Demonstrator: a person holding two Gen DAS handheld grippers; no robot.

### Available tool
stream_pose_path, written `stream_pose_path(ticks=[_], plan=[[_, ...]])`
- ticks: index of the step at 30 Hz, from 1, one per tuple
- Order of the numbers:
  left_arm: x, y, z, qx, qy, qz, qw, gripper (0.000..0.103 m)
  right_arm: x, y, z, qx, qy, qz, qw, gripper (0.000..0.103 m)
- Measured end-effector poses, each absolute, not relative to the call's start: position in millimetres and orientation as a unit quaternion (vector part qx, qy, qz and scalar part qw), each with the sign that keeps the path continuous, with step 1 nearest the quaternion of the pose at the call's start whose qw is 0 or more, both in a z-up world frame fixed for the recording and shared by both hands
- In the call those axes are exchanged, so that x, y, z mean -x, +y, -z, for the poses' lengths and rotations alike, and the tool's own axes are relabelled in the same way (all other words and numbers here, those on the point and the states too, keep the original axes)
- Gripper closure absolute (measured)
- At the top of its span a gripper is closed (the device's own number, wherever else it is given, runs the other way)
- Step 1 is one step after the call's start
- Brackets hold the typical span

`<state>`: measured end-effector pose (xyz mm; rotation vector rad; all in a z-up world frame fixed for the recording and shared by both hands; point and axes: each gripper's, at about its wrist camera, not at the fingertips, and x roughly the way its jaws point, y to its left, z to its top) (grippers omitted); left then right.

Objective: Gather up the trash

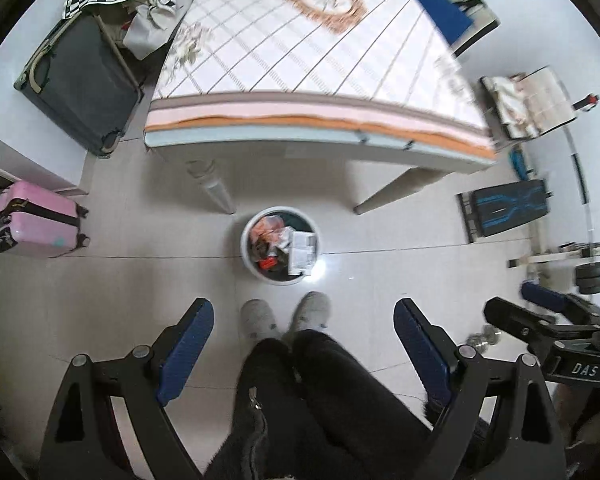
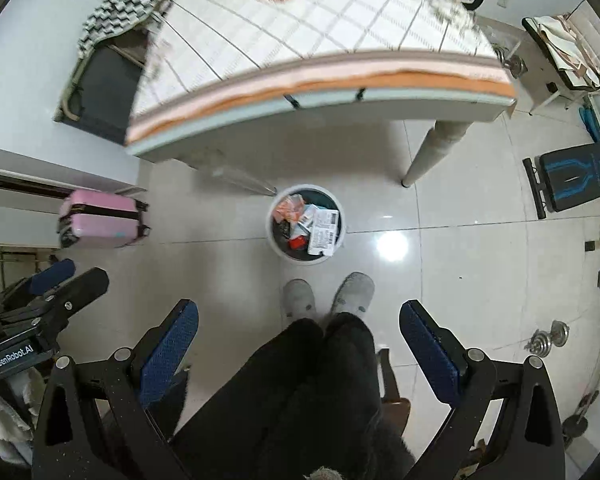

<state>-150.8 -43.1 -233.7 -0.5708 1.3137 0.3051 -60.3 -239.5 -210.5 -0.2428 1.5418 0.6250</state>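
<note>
A round white trash bin (image 1: 247, 258) (image 2: 274, 246) stands on the tiled floor below the table edge. It holds orange wrappers, a red scrap and white labelled packets (image 1: 302, 254) (image 2: 324, 232). Both views look almost straight down from high up. My left gripper (image 1: 304, 320) is open, with nothing between its blue pads (image 1: 188, 344). My right gripper (image 2: 300, 322) is open too and holds nothing between its pads (image 2: 428, 348). Each gripper also shows at the edge of the other's view. A person's dark trousers and grey slippers (image 1: 256, 318) (image 2: 300, 296) are right below, just in front of the bin.
A table with a checked cloth (image 1: 300, 48) (image 2: 320, 32) fills the top, on pale legs (image 1: 216, 188) (image 2: 432, 152). A pink suitcase (image 1: 36, 220) (image 2: 100, 218) lies left, a dark suitcase (image 1: 80, 80) further back. A black and blue bench (image 1: 508, 208) (image 2: 576, 176) and dumbbell weights (image 2: 548, 338) sit right.
</note>
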Motion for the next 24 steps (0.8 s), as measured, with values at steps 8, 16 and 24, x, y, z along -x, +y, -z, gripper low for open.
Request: stream_pose_path(ticks=[8,16,24], plan=[[169.5,-42.3,170.6,0.285,0.556,-0.115,0.772,0.011,80.5,-249.9,130.7,0.076,0.669,-0.316,0.669,0.001],[179.2,-46.0,137.6,0.288,0.535,-0.107,0.787,0.011,93.9,-251.4,102.5,0.061,0.663,-0.342,0.664,0.0],[186.0,-47.3,124.5,0.294,0.526,-0.1,0.792,0.008,98.5,-250.0,92.0,0.068,0.662,-0.356,0.656,0.0]])
